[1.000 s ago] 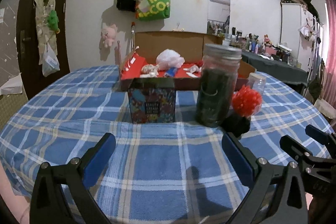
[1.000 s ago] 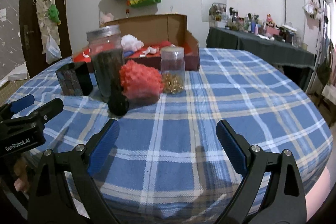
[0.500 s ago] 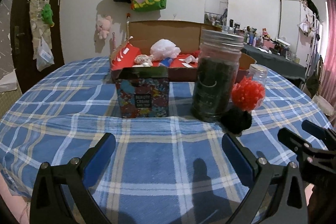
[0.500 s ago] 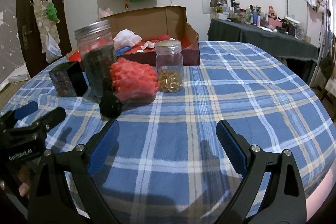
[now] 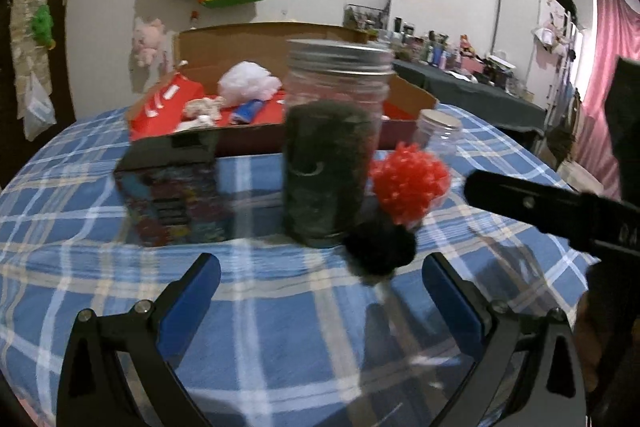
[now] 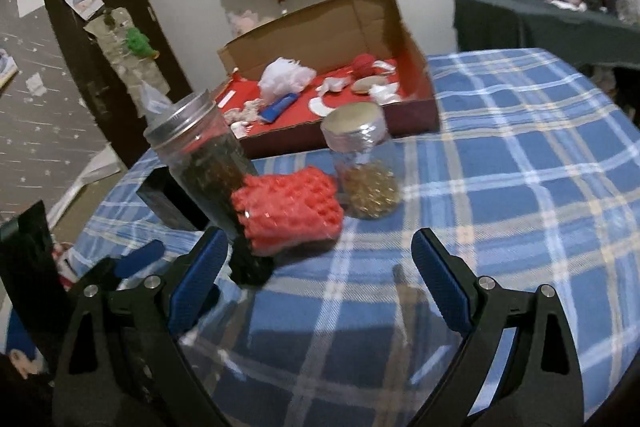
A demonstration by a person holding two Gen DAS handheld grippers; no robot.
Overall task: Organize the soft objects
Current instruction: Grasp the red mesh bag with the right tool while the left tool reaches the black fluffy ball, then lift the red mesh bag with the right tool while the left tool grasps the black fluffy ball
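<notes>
judging by the table, you have barely begun: the spiky red soft ball and black fuzzy pom-pom sit beside the tall dark-filled glass jar, outside the red-lined cardboard box. your left gripper and right gripper both gape, holding nothing.

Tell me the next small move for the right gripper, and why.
Probably ease the right gripper forward and slightly left toward the red spiky soft ball. Its jaws are open and empty, and the ball sits on the plaid tablecloth just ahead, pressed against the tall jar, so approach from the free side.
</notes>
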